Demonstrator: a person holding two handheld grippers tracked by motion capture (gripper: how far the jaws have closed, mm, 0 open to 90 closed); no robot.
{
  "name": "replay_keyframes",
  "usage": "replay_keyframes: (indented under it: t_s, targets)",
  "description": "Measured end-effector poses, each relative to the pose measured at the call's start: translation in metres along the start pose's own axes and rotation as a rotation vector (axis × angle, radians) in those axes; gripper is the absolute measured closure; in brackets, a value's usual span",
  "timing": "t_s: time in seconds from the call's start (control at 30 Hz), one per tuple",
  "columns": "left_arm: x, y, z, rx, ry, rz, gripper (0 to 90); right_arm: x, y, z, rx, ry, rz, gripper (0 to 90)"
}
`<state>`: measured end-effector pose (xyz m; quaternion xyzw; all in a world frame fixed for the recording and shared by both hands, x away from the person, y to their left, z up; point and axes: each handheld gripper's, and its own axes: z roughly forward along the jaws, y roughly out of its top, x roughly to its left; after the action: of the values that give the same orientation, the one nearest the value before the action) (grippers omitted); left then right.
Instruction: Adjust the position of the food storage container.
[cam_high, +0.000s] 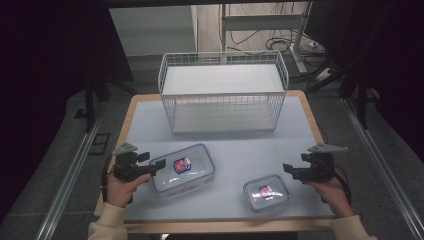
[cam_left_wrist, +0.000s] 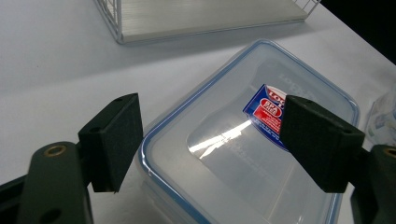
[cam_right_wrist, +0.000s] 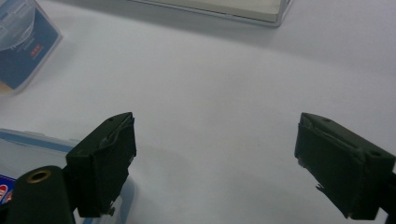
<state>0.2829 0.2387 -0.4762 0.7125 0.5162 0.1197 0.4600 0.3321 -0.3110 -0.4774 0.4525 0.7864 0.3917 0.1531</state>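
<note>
Hovering your left tongs spread wide over the near corner of the large clear blue-rimmed plastic container on the white surface, nothing pinched. Right tongs gape empty beside the small matching container. Careful: that slick lid could skid away under a corner grab.

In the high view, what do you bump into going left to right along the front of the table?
left gripper → big lidded container → small lidded container → right gripper
</note>
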Motion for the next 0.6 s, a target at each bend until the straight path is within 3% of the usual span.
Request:
replay_keyframes:
  t_s: [0.23, 0.37, 0.57, 0.6]
  targets:
    - [-0.001, 0.001, -0.005, -0.02, -0.014, -0.003, 21.5, 0.002, -0.002, 0.002, 0.004, 0.004, 0.003, 15.0]
    - [-0.003, 0.0, -0.007, -0.01, -0.023, 0.004, 22.6, 0.006, 0.001, -0.001, -0.019, 0.021, 0.032, 16.6]
    - [-0.013, 0.003, -0.015, -0.01, -0.047, 0.03, 26.2, 0.012, 0.005, -0.009, -0.047, 0.019, 0.019, 18.5]
    - [-0.017, 0.005, -0.019, -0.012, -0.054, 0.041, 28.9, 0.014, 0.005, -0.011, -0.078, -0.009, -0.01, 20.8]
